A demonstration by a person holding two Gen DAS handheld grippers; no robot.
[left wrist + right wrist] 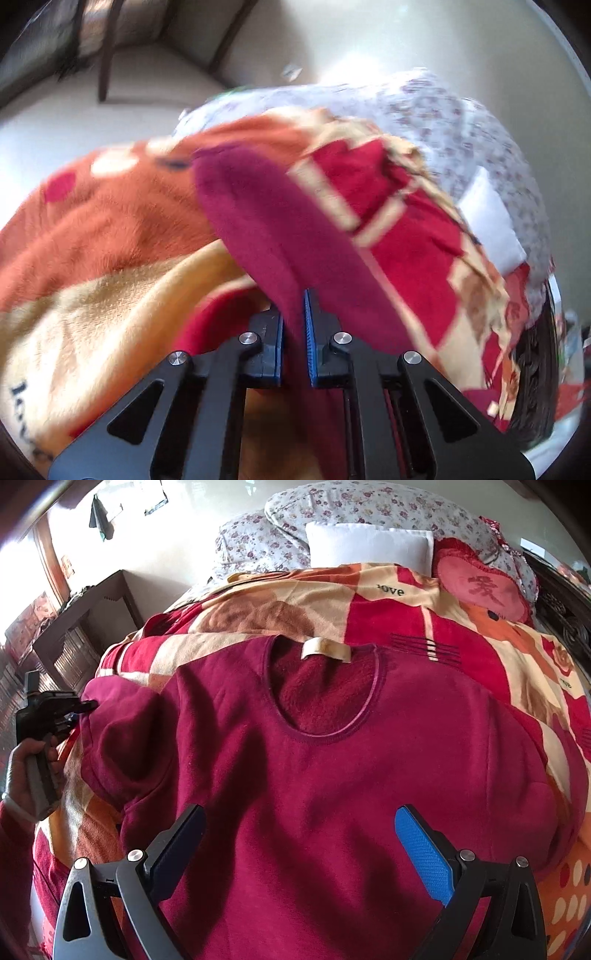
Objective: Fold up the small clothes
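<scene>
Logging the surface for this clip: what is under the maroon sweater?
The maroon sweater lies flat on a red, orange and cream patterned blanket, which shows all round it. Whatever lies beneath the sweater's middle, and under the blanket, is covered.

Bright daylight glares upper left; left wrist view motion-blurred, edges fisheye-warped.
</scene>
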